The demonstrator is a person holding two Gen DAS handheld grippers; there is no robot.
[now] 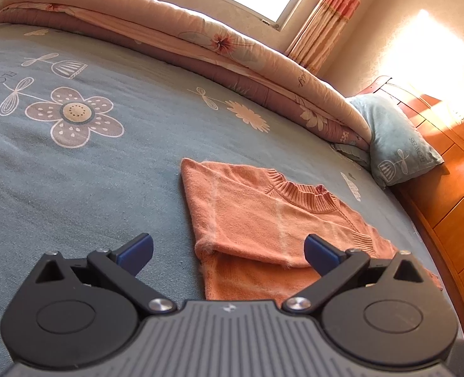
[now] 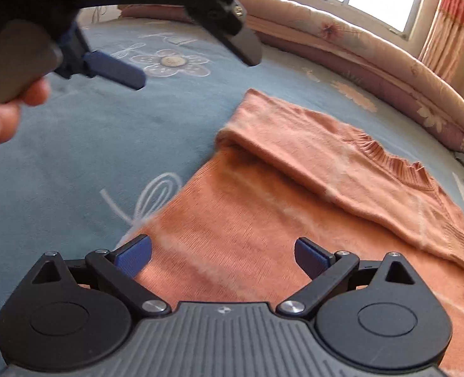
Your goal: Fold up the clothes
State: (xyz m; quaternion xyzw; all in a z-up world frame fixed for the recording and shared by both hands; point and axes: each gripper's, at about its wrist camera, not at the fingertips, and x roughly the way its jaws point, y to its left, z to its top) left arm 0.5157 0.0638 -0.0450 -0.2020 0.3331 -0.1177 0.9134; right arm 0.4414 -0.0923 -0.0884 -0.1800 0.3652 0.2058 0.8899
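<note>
The orange sweater point(image 2: 263, 220) is lying flat on the blue bedsheet point(image 1: 90, 172), a sleeve already folded across its body, collar toward the far right. It is looking soft, light and limp, so it will probably be sagging when lifted. The right claw point(image 2: 222, 254) is hovering spread apart over the near hem; the left claw point(image 1: 228, 253) is gaping empty too. Pinching both near hem corners seems best.
</note>
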